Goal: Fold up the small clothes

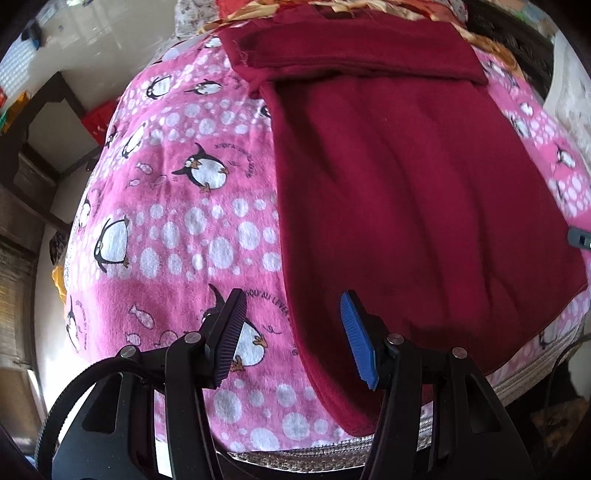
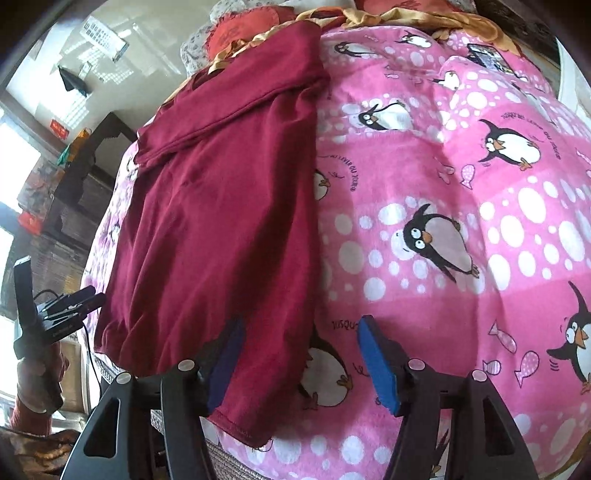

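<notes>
A dark red garment [image 1: 406, 184] lies flat on a pink penguin blanket [image 1: 184, 240], its far end folded across. My left gripper [image 1: 293, 297] hovers open over the garment's near left edge, and the pads do not touch the cloth. In the right wrist view the same garment [image 2: 221, 221] stretches away on the blanket [image 2: 443, 221]. My right gripper [image 2: 300, 321] stands open over its near right edge, with the hem between the fingers and not pinched. The left gripper [image 2: 59, 306] shows at the far left, held by a hand [image 2: 37, 376].
Orange and floral cloths [image 2: 258, 33] are bunched at the blanket's far end. A small dark flat object [image 2: 487, 55] lies at the far right. The blanket's woven border [image 1: 295, 454] marks the near edge. Dark wooden furniture [image 1: 44, 110] and a red box [image 1: 98, 120] stand on the tiled floor.
</notes>
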`<state>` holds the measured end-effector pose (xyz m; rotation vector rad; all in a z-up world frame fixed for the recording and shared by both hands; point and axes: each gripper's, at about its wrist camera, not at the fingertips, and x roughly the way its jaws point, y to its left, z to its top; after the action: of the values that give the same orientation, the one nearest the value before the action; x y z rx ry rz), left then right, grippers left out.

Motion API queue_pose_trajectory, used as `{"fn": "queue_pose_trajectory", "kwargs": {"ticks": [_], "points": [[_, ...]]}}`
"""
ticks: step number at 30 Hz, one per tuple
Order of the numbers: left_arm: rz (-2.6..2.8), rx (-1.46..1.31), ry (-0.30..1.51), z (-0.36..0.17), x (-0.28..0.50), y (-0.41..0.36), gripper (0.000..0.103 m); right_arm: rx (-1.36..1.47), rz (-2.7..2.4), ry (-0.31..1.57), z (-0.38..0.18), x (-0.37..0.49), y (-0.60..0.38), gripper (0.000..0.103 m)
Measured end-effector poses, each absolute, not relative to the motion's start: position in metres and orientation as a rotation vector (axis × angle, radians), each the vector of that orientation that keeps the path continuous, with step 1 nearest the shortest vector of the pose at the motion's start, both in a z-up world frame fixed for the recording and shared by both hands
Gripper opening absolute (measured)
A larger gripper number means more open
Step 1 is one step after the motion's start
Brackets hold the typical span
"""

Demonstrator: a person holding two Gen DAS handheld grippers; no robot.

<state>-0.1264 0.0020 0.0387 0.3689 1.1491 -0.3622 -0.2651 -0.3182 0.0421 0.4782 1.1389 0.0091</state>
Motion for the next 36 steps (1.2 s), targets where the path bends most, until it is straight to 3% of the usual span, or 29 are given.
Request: {"fn": "queue_pose_trajectory", "kwargs": {"ticks": [23, 28, 36], "points": [[-0.330, 0.499, 1.128, 0.022, -0.125, -0.028, 0.053, 0.443, -0.003, 1.176, 0.047, -0.249, -0.313, 0.065], [-0.300, 0.493, 1.133, 0.018, -0.120, -0.016, 0.073, 0.449, -0.008, 1.169, 0.048, -0.248, -0.314, 0.065], [-0.328, 0.537, 1.128, 0.017, -0.115, -0.018, 0.077, 0.461, -0.002, 1.184, 0.042, -0.245, -0.311, 0.065]]}}
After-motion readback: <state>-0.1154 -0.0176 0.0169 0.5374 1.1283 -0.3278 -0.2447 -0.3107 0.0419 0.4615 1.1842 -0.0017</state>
